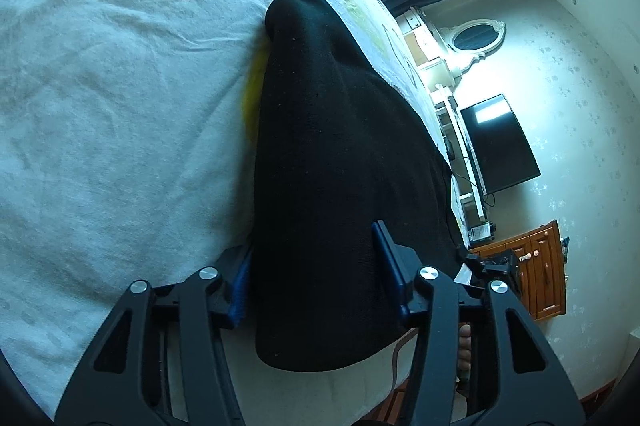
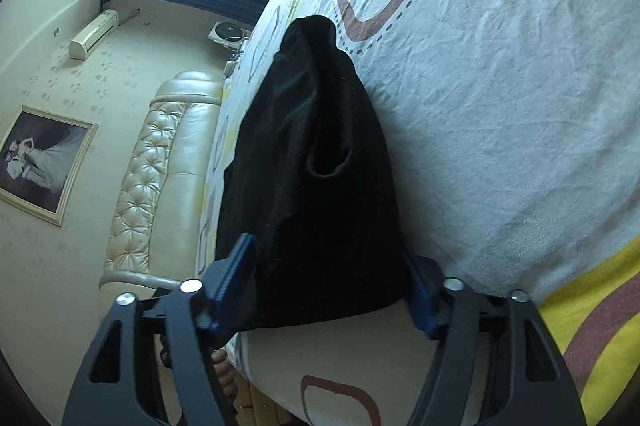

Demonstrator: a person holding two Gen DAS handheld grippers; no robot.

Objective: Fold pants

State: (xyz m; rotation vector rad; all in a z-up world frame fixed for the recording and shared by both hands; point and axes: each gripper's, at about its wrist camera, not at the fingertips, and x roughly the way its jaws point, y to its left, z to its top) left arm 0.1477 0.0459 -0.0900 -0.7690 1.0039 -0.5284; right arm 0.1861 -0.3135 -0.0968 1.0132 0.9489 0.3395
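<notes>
Black pants point(image 1: 328, 177) lie lengthwise on the white patterned bed sheet point(image 1: 120, 105), reaching away from me. In the left wrist view my left gripper point(image 1: 312, 274) is open, its blue-padded fingers point(image 1: 384, 246) straddling the near end of the pants. In the right wrist view the pants point(image 2: 316, 185) show folds and a pocket opening. My right gripper point(image 2: 332, 290) is open too, one finger on each side of the near end of the cloth, whose hem hangs over the bed's front edge. The left blue pad point(image 2: 236, 274) stands clear of the fabric.
The bed sheet point(image 2: 500, 105) spreads wide beside the pants. The bed's edge is close below the grippers. A TV point(image 1: 500, 141), a mirror and a wooden cabinet point(image 1: 536, 266) line one wall. A padded headboard point(image 2: 160, 165) and a framed picture point(image 2: 40, 161) are on the other side.
</notes>
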